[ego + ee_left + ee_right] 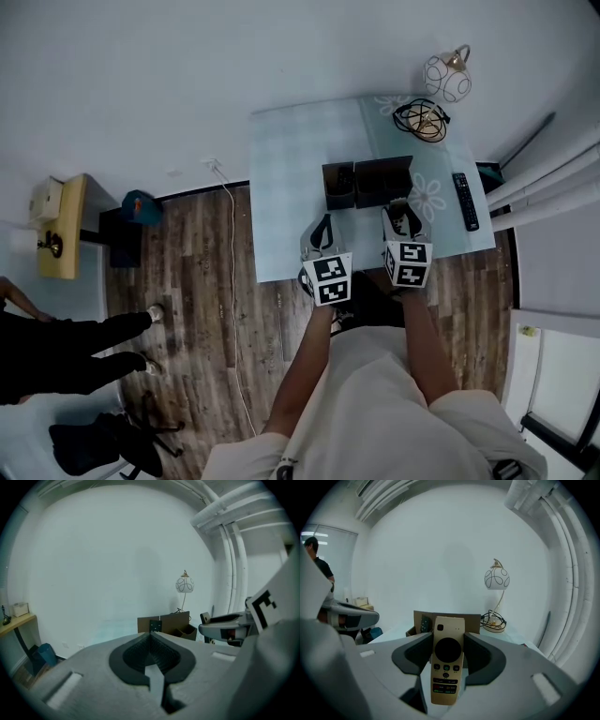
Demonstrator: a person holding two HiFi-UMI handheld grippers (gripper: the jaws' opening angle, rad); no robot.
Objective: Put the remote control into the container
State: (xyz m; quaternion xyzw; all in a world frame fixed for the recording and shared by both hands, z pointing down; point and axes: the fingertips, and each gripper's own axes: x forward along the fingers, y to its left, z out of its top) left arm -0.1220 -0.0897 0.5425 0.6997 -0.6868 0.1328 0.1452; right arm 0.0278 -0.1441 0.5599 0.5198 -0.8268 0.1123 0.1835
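Note:
My right gripper (448, 641) is shut on a cream remote control (448, 667) with a round black pad. The remote stands upright between the jaws, its top end pointing at the container. The brown cardboard container (473, 620) stands on the table just beyond it, and a dark remote-like thing (424, 623) stands in its left part. From the head view, the dark container (367, 181) sits mid-table with the right gripper (405, 216) just in front of it. My left gripper (323, 225) hovers near the table's front edge, shut and empty (151, 637).
A black remote (465, 201) lies on the table's right side. A round patterned lamp (447, 77) and a coil of black cable (422, 119) sit at the table's far end. White pipes (544, 178) run along the right wall. A person's legs (75, 347) are at the left.

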